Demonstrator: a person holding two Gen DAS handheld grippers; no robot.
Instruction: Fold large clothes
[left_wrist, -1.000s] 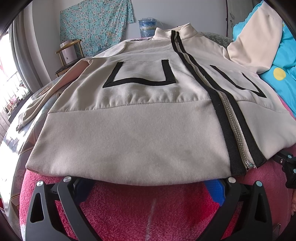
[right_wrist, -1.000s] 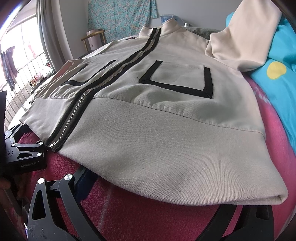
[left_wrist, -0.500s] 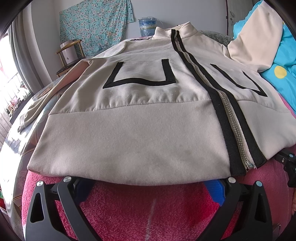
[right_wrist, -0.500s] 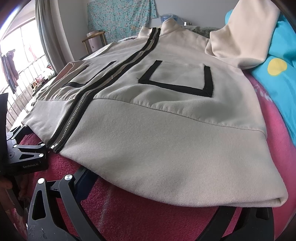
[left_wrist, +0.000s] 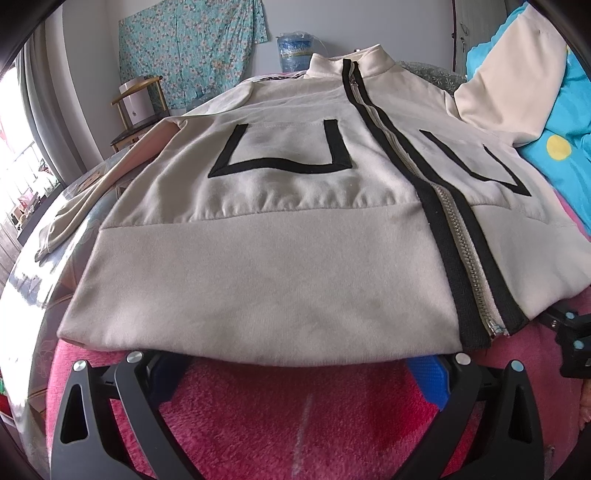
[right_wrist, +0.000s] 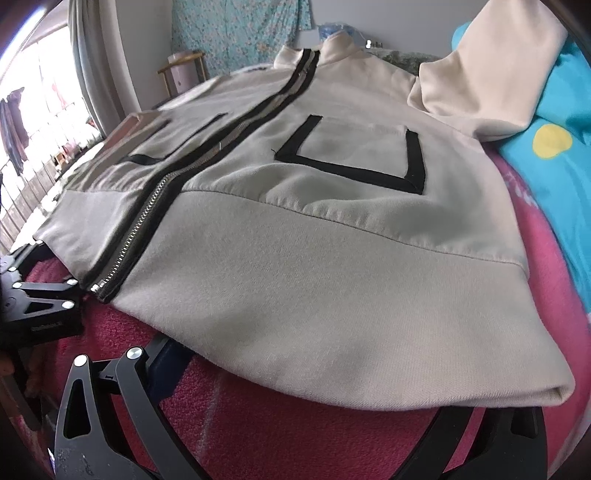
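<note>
with the cream zip jacket (left_wrist: 280, 236) lying flat, front up, on the pink blanket (left_wrist: 295, 413), we slide both spread, empty grippers, left (left_wrist: 299, 373) and right (right_wrist: 314, 384), under its hem evenly before clamping and lifting together.

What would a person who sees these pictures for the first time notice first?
A large cream jacket lies spread flat, front up, on a pink blanket. A black-edged zipper runs from collar to hem, with a black-trimmed pocket on each side. Both hand-held grippers, left and right, sit open at the hem.
</note>
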